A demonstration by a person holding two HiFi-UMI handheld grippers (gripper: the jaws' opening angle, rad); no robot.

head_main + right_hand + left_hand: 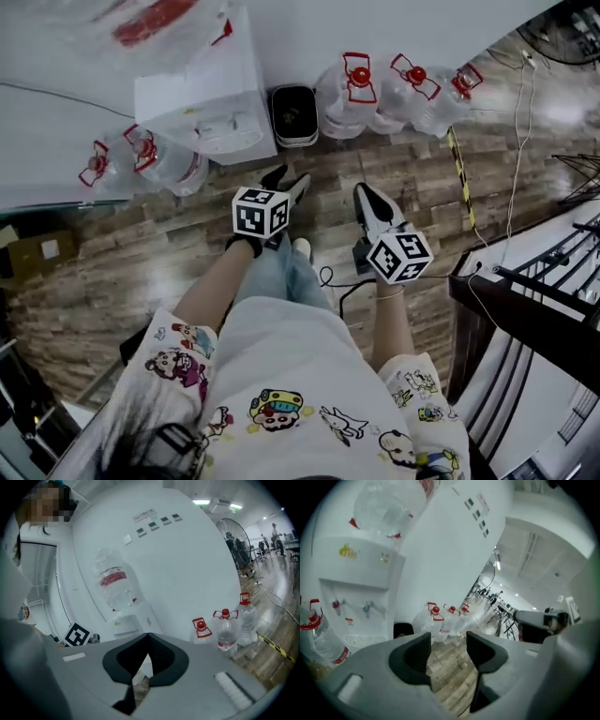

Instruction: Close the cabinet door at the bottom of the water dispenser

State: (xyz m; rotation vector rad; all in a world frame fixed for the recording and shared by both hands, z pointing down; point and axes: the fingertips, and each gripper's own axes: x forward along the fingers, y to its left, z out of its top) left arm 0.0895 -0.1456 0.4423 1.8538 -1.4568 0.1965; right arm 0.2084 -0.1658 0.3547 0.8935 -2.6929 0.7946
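Note:
The white water dispenser (208, 105) stands against the wall at the upper left of the head view, with a large bottle on top. Its bottom cabinet door is hidden in every view. My left gripper (289, 180) is held above the wooden floor, in front of and right of the dispenser, open and empty. In the left gripper view the open gripper (449, 651) frames bare floor, and the dispenser's taps and drip tray (358, 616) lie to the left. My right gripper (366, 195) hangs further right, shut on nothing. In the right gripper view its pads meet (147, 637) below the dispenser (131, 618).
Several red-capped water bottles (403, 89) stand along the wall right of the dispenser, and others (150, 157) stand on its left. A black bin (293, 114) sits beside the dispenser. A dark rack (534, 309) stands at the right, with a cable (511, 187) on the floor.

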